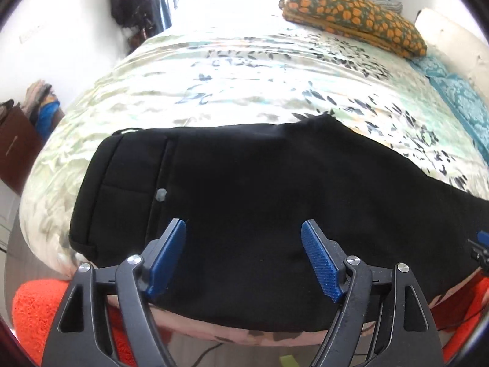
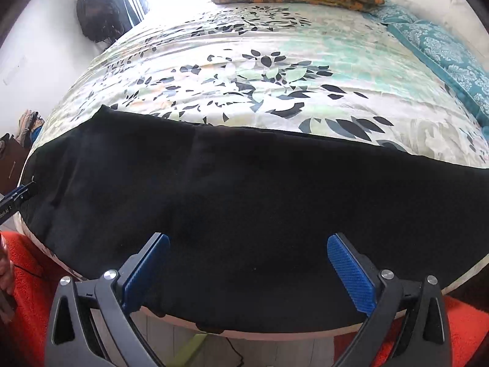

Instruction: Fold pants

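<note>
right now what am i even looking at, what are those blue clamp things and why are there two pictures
There is no robot here. A person holds a hand-operated gripper in each hand, and a camera on each one looks out along its two blue-padded fingers, hence two pictures.

One view is from the left gripper, the other from the right gripper. The bulging look is only the wide lens.

Both look down at black pants spread lengthwise along the near edge of a bed with a leaf-print bedsheet. The waistband end lies to the left. A patterned pillow sits at the far end.

Both grippers are open above the cloth, and nothing is held.
</note>
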